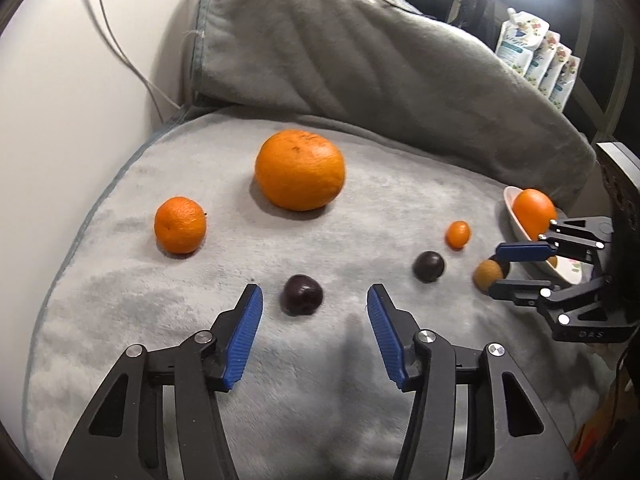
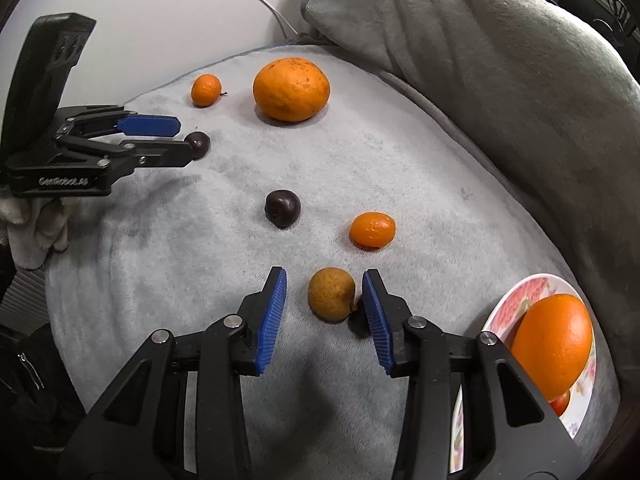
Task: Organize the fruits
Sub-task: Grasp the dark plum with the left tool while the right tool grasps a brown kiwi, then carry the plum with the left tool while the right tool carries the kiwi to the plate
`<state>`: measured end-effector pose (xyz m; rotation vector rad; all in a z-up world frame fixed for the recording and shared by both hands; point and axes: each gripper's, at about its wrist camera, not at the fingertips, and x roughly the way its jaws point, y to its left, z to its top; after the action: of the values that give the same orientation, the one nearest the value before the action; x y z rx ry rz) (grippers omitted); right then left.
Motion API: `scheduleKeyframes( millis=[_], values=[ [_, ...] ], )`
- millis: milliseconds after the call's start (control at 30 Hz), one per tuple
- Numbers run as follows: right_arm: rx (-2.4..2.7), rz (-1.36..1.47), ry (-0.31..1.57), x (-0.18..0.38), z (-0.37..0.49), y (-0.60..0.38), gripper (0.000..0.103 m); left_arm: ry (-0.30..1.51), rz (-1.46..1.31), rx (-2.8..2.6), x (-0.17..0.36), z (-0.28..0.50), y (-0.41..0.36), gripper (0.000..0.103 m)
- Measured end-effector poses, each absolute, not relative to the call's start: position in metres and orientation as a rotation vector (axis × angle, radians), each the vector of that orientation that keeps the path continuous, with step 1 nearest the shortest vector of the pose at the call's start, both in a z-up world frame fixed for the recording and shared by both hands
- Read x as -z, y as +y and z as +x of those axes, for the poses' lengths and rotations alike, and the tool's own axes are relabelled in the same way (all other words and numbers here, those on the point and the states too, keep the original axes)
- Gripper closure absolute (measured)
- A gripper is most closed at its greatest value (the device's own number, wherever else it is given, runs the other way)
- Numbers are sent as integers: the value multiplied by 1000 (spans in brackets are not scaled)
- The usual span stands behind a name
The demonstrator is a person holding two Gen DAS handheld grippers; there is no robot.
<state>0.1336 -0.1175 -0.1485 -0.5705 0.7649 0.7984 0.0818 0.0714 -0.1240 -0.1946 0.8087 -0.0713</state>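
My left gripper [image 1: 315, 295] is open around a dark plum [image 1: 303, 294] on the grey blanket; it also shows in the right wrist view [image 2: 182, 140]. My right gripper [image 2: 325, 282] is open around a small brown fruit [image 2: 331, 294], whose right side nearly touches the right pad [image 2: 374, 312]. A second dark plum [image 2: 282, 207], a kumquat [image 2: 372, 229], a large orange [image 2: 291, 89] and a small mandarin [image 2: 206, 89] lie loose. A floral plate [image 2: 516, 300] at the right holds an orange [image 2: 554, 344].
The grey blanket [image 1: 280, 400] covers a rounded cushion, with a grey pillow [image 1: 360, 60] behind. A white wall with cables [image 1: 120, 48] is at left. Several pouches [image 1: 536, 56] stand at the far right.
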Motion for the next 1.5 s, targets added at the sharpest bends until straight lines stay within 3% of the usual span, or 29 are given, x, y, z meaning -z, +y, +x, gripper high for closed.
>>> scheduleKeyframes(
  millis=[367, 500, 700, 1500],
  values=[
    [-775, -687, 756, 157, 132, -104, 68, 855, -183, 74, 133, 95, 73, 60],
    [-760, -720, 742, 159, 131, -102, 75, 861, -185, 68, 135, 96, 74, 66],
    [-762, -707, 743, 159, 134, -105, 76, 864, -180, 60, 136, 96, 74, 81],
    [-811, -525, 680, 126, 110, -128, 77, 794, -201, 113, 112, 78, 54, 81]
  ],
)
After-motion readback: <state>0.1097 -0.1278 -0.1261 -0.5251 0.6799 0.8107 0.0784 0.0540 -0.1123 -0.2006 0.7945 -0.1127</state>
